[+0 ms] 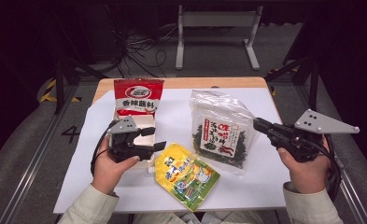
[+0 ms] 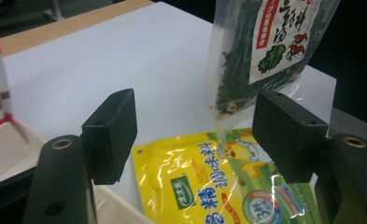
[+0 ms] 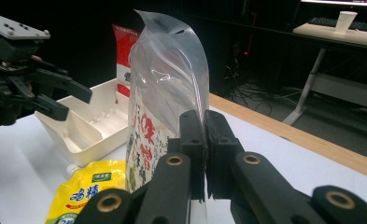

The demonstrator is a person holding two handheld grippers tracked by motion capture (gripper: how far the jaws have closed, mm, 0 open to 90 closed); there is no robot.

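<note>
Grip matters here: our right gripper (image 3: 204,154) pinches the seaweed bag's (image 1: 221,133) edge, so we keep it hanging upright, while our left gripper (image 2: 195,135), jaws spread and empty, waits beside it.

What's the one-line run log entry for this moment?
right gripper: shut on clear seaweed bag, lifted | left gripper: open, empty | yellow pouch: flat on table

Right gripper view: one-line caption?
Right gripper shut on the clear seaweed bag, white tray and yellow pouch behind.
</note>
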